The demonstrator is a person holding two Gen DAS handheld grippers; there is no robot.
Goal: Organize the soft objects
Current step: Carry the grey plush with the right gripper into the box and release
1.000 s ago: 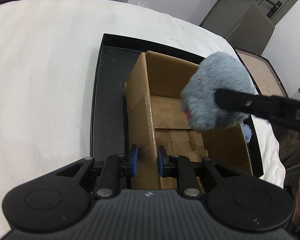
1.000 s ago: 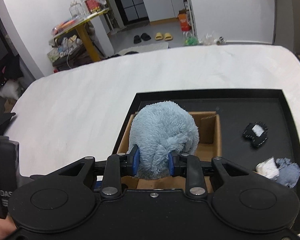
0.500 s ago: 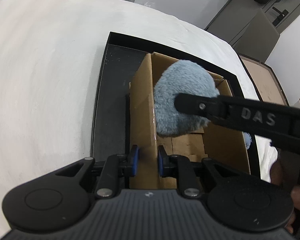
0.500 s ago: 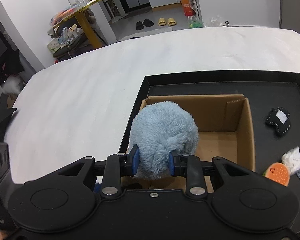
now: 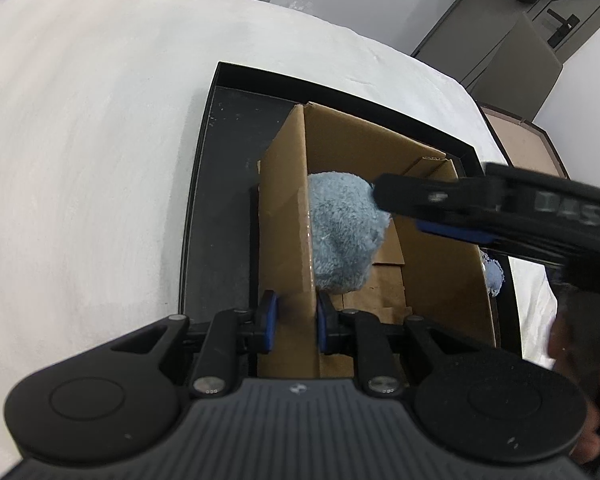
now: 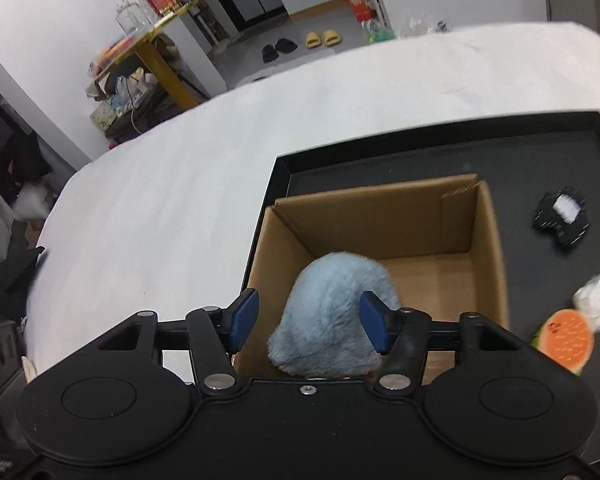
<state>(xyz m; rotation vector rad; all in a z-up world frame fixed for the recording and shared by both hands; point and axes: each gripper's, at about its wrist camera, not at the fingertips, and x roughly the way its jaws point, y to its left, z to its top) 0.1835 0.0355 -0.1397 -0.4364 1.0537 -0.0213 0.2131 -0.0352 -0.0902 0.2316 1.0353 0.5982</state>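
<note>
Plush toy, pale blue and furry, sits inside the cardboard box, low against the wall nearest our left gripper, and we judge the step in hand to be the drop-off of this first soft item. Our right gripper has its fingers spread wide on either side of the plush; one blue pad lies against the fur, but nothing is squeezed. Our left gripper has its fingers narrow, pinching the box's near wall to steady it in the black tray, which rests on the white surface. We count one box, one tray and one plush in the box. Outside the box on the tray floor, the right wrist view shows one black-and-white piece, one orange slice-shaped toy and one whitish item that is too blurred to name; the left wrist view shows one blue fuzzy item beyond the far wall, and we cannot tell whether it belongs with the whitish one. Next we would lift the right gripper straight out without snagging the fur, then reach for the nearest loose piece while the left hold keeps the box from sliding.
</note>
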